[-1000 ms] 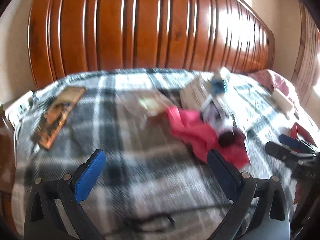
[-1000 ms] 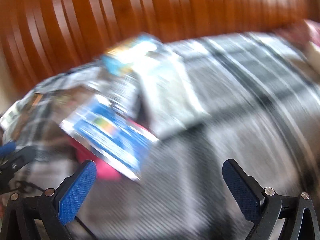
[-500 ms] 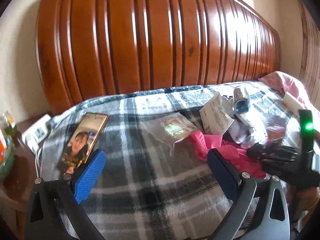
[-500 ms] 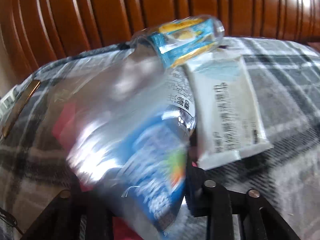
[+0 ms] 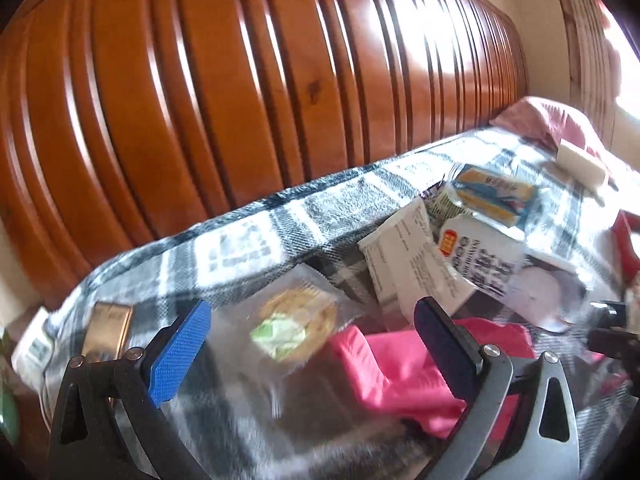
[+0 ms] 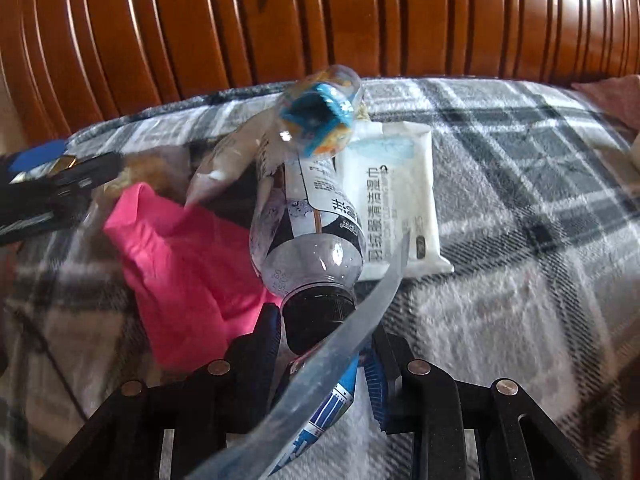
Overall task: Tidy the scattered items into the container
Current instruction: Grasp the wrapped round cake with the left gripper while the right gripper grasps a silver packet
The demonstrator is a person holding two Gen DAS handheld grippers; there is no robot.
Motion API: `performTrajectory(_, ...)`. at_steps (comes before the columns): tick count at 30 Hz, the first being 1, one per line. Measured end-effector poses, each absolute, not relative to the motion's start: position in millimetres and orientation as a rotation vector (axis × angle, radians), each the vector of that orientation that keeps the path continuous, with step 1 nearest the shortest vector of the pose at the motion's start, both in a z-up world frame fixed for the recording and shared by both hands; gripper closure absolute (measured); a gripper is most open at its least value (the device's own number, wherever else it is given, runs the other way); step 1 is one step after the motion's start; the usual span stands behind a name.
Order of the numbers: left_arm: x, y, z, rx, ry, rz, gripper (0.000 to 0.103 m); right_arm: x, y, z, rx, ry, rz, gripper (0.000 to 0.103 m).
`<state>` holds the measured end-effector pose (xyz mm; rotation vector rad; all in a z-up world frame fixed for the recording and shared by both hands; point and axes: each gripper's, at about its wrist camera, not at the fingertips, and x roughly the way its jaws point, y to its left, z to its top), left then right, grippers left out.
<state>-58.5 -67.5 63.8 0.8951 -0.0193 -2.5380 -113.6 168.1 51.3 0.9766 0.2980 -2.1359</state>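
I clench the right claw (image 6: 326,344) on the bottle (image 6: 310,232), left claw (image 5: 312,344) released; next move: locate the container, unseen.

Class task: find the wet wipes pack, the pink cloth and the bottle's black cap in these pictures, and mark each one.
wet wipes pack (image 6: 394,196), right wrist view, on its printed front.
pink cloth (image 6: 188,256), right wrist view, on its middle fold.
black cap (image 6: 316,314), right wrist view, on its ribbed side.

Both low views toward headboard (image 5: 248,92), sharing pink cloth (image 6: 188,256).
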Motion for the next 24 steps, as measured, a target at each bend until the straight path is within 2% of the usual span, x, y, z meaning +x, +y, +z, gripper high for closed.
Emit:
performTrajectory(8,-110,-100,14,1.096,0.040,-2.491,0.000,-126,177,40,1.001,0.338,-2.121,0.068)
performTrajectory(9,-112,-101,14,1.082,0.029,-2.489,0.003,-129,182,36,1.030,0.328,-2.122,0.068)
performTrajectory(10,-115,-101,15,1.074,0.012,-2.478,0.013,-132,189,34,1.059,0.315,-2.123,0.068)
performTrajectory(15,-120,-92,8,1.080,-0.064,-2.439,0.018,-141,201,29,1.142,0.183,-2.104,0.067)
performTrajectory(16,-119,-90,7,1.081,-0.080,-2.444,0.026,-142,200,28,1.149,0.177,-2.104,0.067)
performTrajectory(18,-120,-84,7,1.093,-0.132,-2.454,0.030,-141,197,27,1.152,0.171,-2.104,0.066)
performTrajectory(19,-121,-80,6,1.098,-0.171,-2.452,0.029,-140,197,28,1.150,0.173,-2.105,0.066)
performTrajectory(22,-123,-80,0,1.155,-0.241,-2.460,0.000,-136,195,33,1.137,0.193,-2.111,0.066)
performTrajectory(24,-121,-84,-1,1.197,-0.263,-2.466,0.000,-139,195,29,1.133,0.199,-2.116,0.066)
